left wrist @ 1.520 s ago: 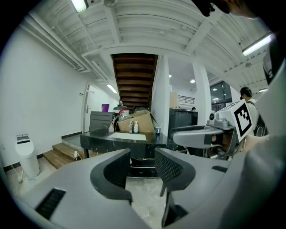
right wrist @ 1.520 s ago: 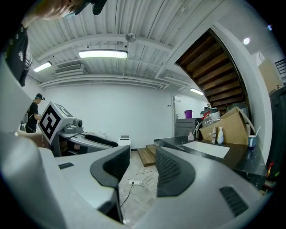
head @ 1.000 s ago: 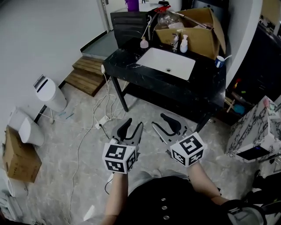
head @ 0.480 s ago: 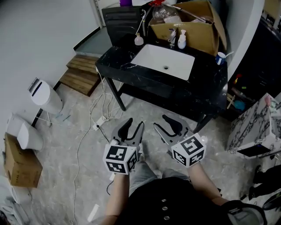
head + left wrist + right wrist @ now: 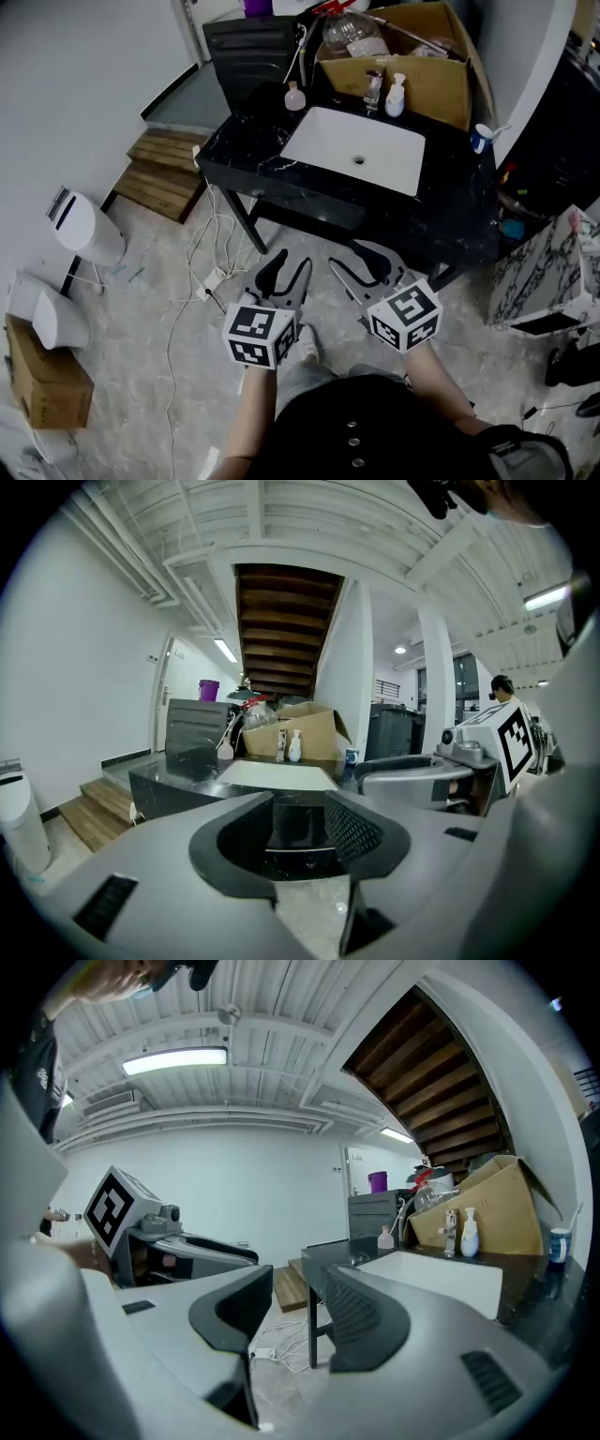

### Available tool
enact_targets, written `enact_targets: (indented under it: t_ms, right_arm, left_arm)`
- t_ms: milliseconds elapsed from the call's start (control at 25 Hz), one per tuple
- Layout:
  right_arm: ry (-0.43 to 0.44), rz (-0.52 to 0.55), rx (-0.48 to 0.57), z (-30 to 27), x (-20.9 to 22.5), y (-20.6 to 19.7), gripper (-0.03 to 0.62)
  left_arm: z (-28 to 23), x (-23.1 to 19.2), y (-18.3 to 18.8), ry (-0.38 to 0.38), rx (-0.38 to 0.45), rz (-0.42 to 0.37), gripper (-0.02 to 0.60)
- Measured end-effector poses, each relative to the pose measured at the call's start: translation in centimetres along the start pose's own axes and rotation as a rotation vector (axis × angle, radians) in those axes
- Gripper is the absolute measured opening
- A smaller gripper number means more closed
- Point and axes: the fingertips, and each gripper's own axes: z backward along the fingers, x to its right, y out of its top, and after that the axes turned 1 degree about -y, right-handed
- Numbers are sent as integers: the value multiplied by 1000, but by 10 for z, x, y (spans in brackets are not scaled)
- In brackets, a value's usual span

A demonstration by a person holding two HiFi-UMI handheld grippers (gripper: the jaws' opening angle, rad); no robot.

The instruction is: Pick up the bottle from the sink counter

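Plainly approach work. Head view: left gripper (image 5: pixel 287 272) and right gripper (image 5: pixel 360 270) hang short of the bench's (image 5: pixel 450 214) front edge, fingers (image 5: pixel 270 270) spread and empty. The bottle (image 5: pixel 395 96) stands at 12 o'clock behind the sink (image 5: pixel 323 141), faucet (image 5: pixel 373 90) just at its 9.

Left gripper view: fingers (image 5: pixel 361 832) wide, bottle (image 5: pixel 294 746) ahead.

Right gripper view: fingers (image 5: pixel 361 1316) apart, bottle (image 5: pixel 470 1233) at 3 o'clock.

We judge: lift over the edge, cross the open basin, mind faucet and box (image 5: pixel 441 80) behind.

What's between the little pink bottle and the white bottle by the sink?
The metal faucet, standing right beside the white bottle. The head view shows it.
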Motion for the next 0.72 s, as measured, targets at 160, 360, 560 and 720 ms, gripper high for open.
enact_targets:
  t_ms: [160, 360, 560, 720]
  right_arm:
    - [-25, 4, 5, -47, 12, 15, 170]
    - [-40, -2, 1, -105, 18, 25, 173]
    - [-69, 1, 5, -152, 29, 35, 175]
    - [-93, 3, 0, -178, 32, 35, 175]
  left_arm:
    - [-21, -42, 14, -29, -7, -13, 169]
    - [-41, -100, 28, -36, -3, -12, 170]
    - [-59, -152, 37, -40, 3, -18, 170]
    - [-69, -174, 37, -63, -2, -30, 170]
